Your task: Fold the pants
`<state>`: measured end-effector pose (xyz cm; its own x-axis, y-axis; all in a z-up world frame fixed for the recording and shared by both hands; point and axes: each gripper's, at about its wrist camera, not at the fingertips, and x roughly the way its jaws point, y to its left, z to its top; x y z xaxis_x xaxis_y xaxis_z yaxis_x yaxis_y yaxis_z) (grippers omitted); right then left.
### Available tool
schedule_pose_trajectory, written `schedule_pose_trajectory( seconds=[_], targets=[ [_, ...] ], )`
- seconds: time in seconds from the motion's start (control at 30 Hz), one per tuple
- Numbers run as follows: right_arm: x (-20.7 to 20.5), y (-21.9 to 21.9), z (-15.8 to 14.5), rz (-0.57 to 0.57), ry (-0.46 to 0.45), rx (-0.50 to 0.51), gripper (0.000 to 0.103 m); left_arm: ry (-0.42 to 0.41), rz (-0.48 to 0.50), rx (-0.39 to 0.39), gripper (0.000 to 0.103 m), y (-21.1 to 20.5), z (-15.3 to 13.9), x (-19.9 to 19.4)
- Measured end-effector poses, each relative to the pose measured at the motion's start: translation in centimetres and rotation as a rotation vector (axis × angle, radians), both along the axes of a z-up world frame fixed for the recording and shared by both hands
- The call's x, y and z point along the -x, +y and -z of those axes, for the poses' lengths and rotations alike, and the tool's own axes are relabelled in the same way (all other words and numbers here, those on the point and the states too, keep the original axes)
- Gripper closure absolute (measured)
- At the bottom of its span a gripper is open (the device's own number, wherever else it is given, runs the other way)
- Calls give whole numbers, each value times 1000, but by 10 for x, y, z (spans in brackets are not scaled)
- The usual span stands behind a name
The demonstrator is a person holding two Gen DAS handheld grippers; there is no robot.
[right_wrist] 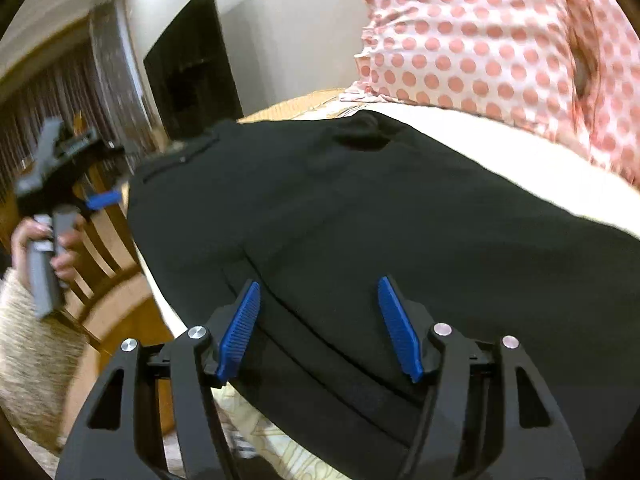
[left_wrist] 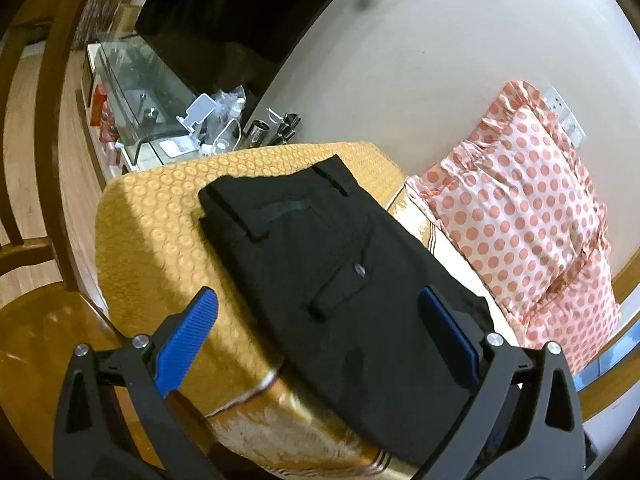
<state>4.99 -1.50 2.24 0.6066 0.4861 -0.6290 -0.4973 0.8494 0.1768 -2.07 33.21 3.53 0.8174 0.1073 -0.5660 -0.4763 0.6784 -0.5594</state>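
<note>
Black pants (left_wrist: pixel 336 280) lie folded in a compact stack on a golden patterned bedspread (left_wrist: pixel 160 232), waistband toward the far end. My left gripper (left_wrist: pixel 320 320) is open and empty, hovering above the near end of the pants. In the right wrist view the pants (right_wrist: pixel 360 220) fill the middle. My right gripper (right_wrist: pixel 318 304) is open just above the folded edge of the pants, holding nothing. The left gripper (right_wrist: pixel 102 200) shows at the left of that view, held in a hand, away from the pants.
A pink polka-dot pillow (left_wrist: pixel 532 220) lies against the wall to the right of the pants, and also shows in the right wrist view (right_wrist: pixel 500 40). A glass-topped cabinet with clutter (left_wrist: pixel 160 108) stands beyond the bed. A wooden chair (right_wrist: pixel 104 264) stands at the left.
</note>
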Motion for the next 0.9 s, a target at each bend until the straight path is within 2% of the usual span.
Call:
schedule_pose_trajectory(
  seconds=[0.17,0.23,0.33,0.43,0.5,0.57,0.63,0.67,0.7,0.77,0.83,0.9],
  targets=[
    [10,4,6,-8,-13,5,38,32,10,62,4,14,10,-18],
    [8,4,7,-11,-12,-1,37,42,11,52,4,13,10,-20],
    [6,4,7,-16,-17,-3,35,4,63,99,4,6,12,-23],
    [5,5,7,-21,-25,2,35,-10,119,94,4,-9,13,-26],
    [4,6,7,-24,-33,7,35,-37,163,132,4,-15,14,-26],
    [5,6,7,-24,-36,6,34,-58,161,172,7,-12,17,-24],
    [5,6,8,-23,-41,7,34,-46,118,187,24,-2,19,-25],
    [5,6,8,-24,-45,9,33,-43,107,191,27,1,19,-26],
    [5,6,8,-24,-49,11,33,-35,91,188,36,4,20,-28],
    [6,5,8,-22,-51,8,33,-2,50,158,47,7,20,-33],
    [7,2,8,-19,-47,-7,33,37,8,119,66,7,21,-36],
    [8,-6,6,-11,-32,-46,34,56,2,89,74,6,21,-38]
  ],
)
